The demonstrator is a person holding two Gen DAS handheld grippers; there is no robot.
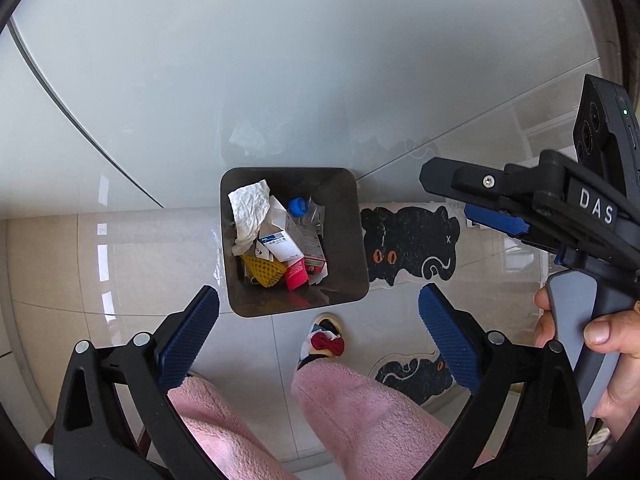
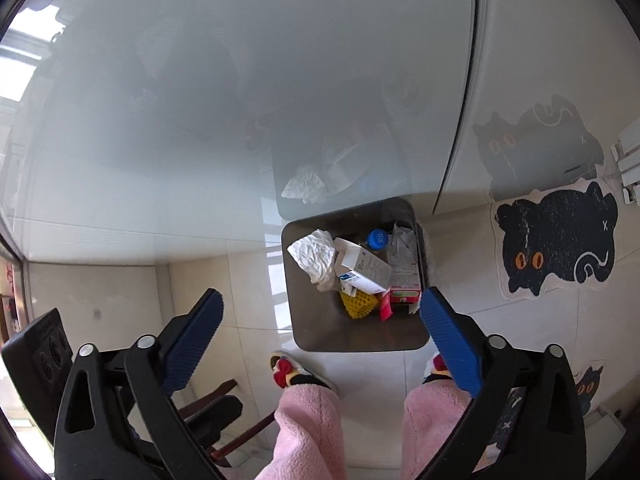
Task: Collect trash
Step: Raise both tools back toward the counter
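Observation:
A dark square bin [image 1: 344, 216] [image 2: 308, 320] stands on the tiled floor against a glossy white panel. Inside lie a crumpled white tissue [image 1: 250, 210] [image 2: 314, 254], a white-and-blue box [image 1: 280, 246] [image 2: 366, 270], a blue bottle cap [image 1: 297, 206] [image 2: 377, 238], yellow foam netting [image 1: 264, 270] [image 2: 358, 305] and red-pink packs [image 1: 298, 276] [image 2: 404, 294]. My left gripper [image 1: 319, 314] hangs open above the bin's near edge, nothing between its fingers. My right gripper [image 2: 322, 318] is open over the bin too, empty; the left wrist view shows it [image 1: 476, 200] from the side at the right, held by a hand [image 1: 600, 332].
A person's legs in pink fleece trousers [image 1: 352, 408] [image 2: 308, 428] and bow slippers [image 1: 328, 340] [image 2: 286, 372] stand just before the bin. Black cat rugs [image 1: 408, 240] [image 2: 556, 244] lie to the right. A dark chair [image 2: 212, 412] sits at lower left.

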